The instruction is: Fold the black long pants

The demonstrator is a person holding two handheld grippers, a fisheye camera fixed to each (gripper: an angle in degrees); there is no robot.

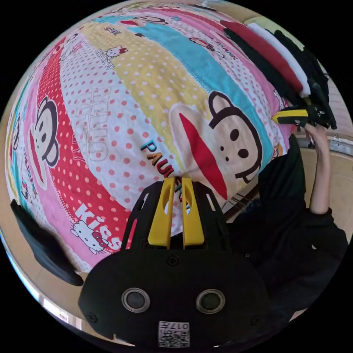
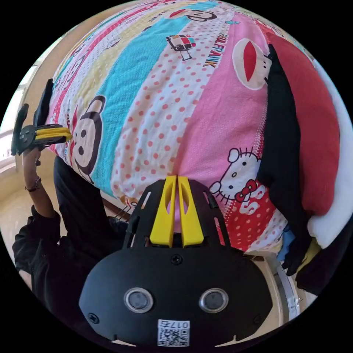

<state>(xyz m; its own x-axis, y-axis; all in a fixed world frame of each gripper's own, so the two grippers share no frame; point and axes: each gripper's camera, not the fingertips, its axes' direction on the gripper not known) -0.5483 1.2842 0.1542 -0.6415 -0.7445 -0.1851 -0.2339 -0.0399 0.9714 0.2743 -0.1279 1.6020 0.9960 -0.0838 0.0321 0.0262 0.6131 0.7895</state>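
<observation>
A pile of clothes lies at the bed's edge. In it a black garment [image 2: 283, 147] sits beside a red one [image 2: 312, 121] and a white one [image 2: 342, 176]. I cannot tell whether this black piece is the pants. The same pile [image 1: 279, 62] appears at the upper right of the left gripper view. My right gripper [image 2: 176, 179] hovers over the cartoon bedsheet [image 2: 176, 110], shut and holding nothing, left of the pile. My left gripper [image 1: 178, 180] is over the sheet [image 1: 121, 121] too, jaws together and empty. Each gripper appears in the other's view: right gripper [image 1: 281, 117], left gripper [image 2: 64, 135].
A person in black clothes [image 1: 290, 228] stands at the bed's near edge, one bare forearm [image 1: 321, 173] raised. A dark flat shape [image 1: 40, 242] hangs at the bed's edge on the left. Pale floor [image 2: 14, 206] lies beyond the bed.
</observation>
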